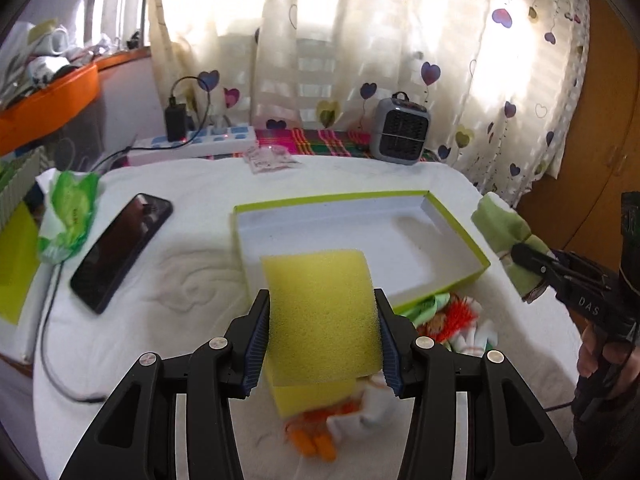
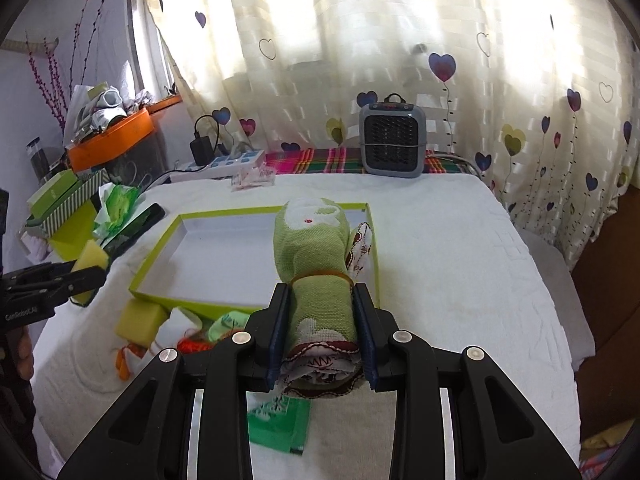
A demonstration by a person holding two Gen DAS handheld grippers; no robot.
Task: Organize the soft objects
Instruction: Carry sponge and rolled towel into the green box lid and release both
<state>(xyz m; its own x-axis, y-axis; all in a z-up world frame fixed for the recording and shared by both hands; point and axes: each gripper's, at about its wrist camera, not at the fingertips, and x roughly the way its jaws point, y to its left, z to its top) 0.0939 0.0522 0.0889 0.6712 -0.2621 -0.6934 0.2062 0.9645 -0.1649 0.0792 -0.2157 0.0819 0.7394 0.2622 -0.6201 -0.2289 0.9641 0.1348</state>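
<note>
sponge [image 1: 324, 316]: yellow | rolled cloth [image 2: 316, 276]: green knit, white motif, dark red trim | box [image 1: 460, 236]: lime-green outside, white inside | bed cover [image 1: 180, 280]: white | curtain [image 2: 360, 40]: cream, purple hearts | shelf [image 2: 112, 144]: orange | heater [image 2: 392, 140]: grey

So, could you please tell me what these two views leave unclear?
- Left wrist: the second sponge and orange toy are partly hidden by the held sponge and blurred.
- Right wrist: the green packet is partly covered by the tongs' frame; the rolled cloth hides part of the box.
</note>
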